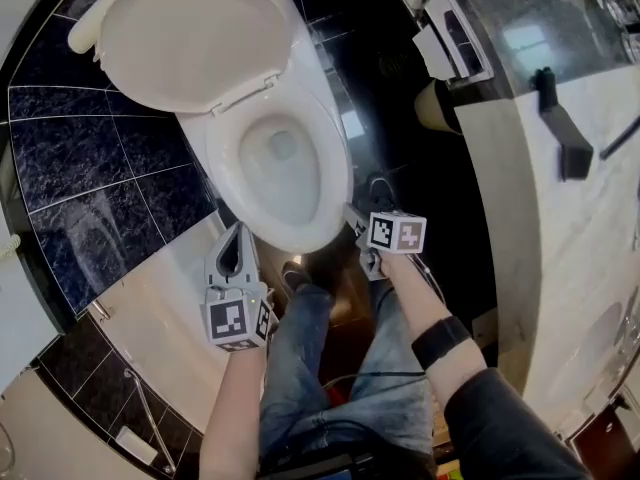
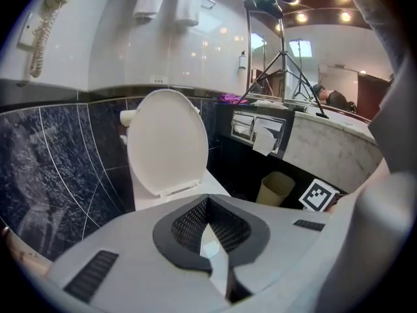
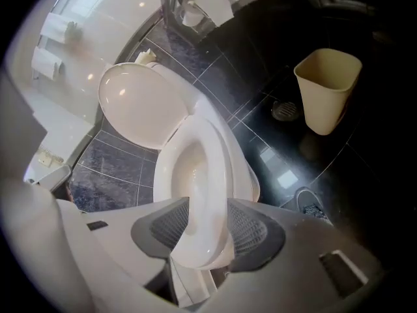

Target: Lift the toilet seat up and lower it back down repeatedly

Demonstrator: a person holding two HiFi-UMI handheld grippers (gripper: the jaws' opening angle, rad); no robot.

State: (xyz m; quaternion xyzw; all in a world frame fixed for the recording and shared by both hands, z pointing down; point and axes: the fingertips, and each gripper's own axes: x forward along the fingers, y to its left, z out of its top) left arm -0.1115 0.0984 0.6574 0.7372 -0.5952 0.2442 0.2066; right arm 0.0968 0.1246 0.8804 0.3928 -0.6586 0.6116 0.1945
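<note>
Toilet seat [image 1: 225, 163] down under raised lid [image 1: 190, 38], bin [image 3: 328, 87] nearby.

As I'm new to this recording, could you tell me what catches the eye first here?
A white toilet fills the head view's upper left against dark tiles, lid up, seat down. The right gripper, jaws open, frames the seat's front edge; the left gripper, shut, hangs beside it.

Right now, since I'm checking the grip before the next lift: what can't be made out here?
Right gripper view: the toilet seat sits inside the right claw; whether its pads press is unclear.
Left gripper view: the shut left claw hides the seat; only the lid shows.
Head view: looks from above, so seat height is unclear.
</note>
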